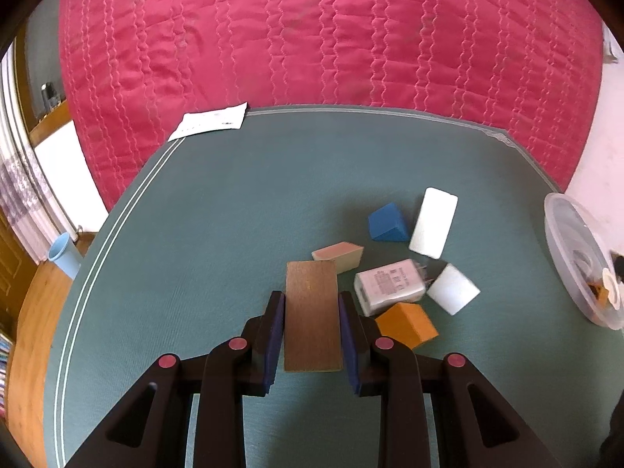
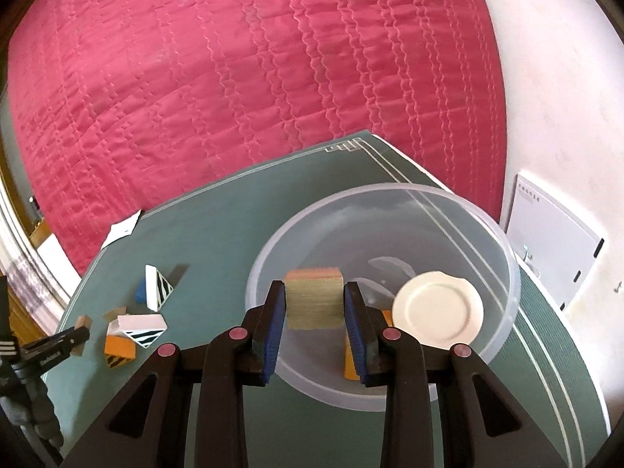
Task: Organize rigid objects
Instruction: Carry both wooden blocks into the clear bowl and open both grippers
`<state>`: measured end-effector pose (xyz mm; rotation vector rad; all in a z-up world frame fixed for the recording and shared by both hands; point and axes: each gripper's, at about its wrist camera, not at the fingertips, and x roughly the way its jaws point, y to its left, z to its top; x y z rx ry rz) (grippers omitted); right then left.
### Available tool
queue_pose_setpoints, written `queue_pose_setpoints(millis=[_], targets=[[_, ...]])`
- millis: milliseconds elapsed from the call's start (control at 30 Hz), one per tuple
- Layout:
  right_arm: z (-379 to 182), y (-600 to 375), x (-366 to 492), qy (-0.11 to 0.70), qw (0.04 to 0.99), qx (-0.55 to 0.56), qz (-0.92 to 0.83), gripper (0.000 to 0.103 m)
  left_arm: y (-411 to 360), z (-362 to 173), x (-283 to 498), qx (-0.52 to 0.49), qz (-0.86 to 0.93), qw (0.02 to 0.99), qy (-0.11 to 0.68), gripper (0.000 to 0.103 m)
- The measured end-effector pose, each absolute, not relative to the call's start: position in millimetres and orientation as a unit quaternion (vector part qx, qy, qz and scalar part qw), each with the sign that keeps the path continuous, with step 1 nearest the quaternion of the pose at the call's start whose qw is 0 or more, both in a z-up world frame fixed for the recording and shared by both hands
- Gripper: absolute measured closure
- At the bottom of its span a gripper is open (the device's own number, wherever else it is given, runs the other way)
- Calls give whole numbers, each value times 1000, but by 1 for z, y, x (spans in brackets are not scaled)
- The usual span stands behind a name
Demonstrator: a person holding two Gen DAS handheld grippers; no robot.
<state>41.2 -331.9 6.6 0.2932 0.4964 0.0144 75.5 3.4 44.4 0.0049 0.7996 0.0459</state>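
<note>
My left gripper (image 1: 312, 304) is shut on a flat brown wooden block (image 1: 312, 316), held over the green mat (image 1: 202, 241). Beside it lie a pink-topped wedge (image 1: 338, 255), a blue wedge (image 1: 388, 223), a white block (image 1: 433, 223), a white charger (image 1: 388, 284), a white wedge (image 1: 453, 288) and an orange block (image 1: 407, 323). My right gripper (image 2: 314, 306) is shut on a tan wooden cube (image 2: 314, 300), held over the clear plastic bowl (image 2: 503, 304). The bowl holds a white lid (image 2: 437, 310) and an orange block (image 2: 349, 358).
A pink quilt (image 1: 312, 39) covers the bed behind the mat. A white paper (image 1: 212, 121) lies at the mat's far left corner. A blue cup (image 1: 64, 255) stands on the wooden floor at left. A white booklet (image 2: 553, 234) lies right of the bowl.
</note>
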Motion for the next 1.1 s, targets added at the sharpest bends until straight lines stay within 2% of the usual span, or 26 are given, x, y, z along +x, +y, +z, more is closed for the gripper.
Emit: queue_pose_setpoints(millis=[167, 400, 433, 500, 567, 1100], targets=[[3, -340, 36, 245, 958, 150, 17, 64, -11, 53, 75, 13, 11, 925, 380, 74], [-6, -365, 22, 236, 958, 158, -48, 63, -43, 66, 76, 31, -25, 929, 367, 74], [-7, -369, 20, 233, 957, 158, -63, 62, -47, 67, 76, 31, -32, 929, 367, 74], [-9, -378, 14, 224, 956, 165, -98, 51, -60, 70, 78, 34, -49, 929, 366, 74], [-10, -389, 10, 216, 952, 179, -125, 49, -76, 72, 80, 39, -70, 928, 363, 74], [-15, -405, 5, 194, 946, 193, -172, 48, -175, 76, 96, 58, -229, 902, 361, 74]])
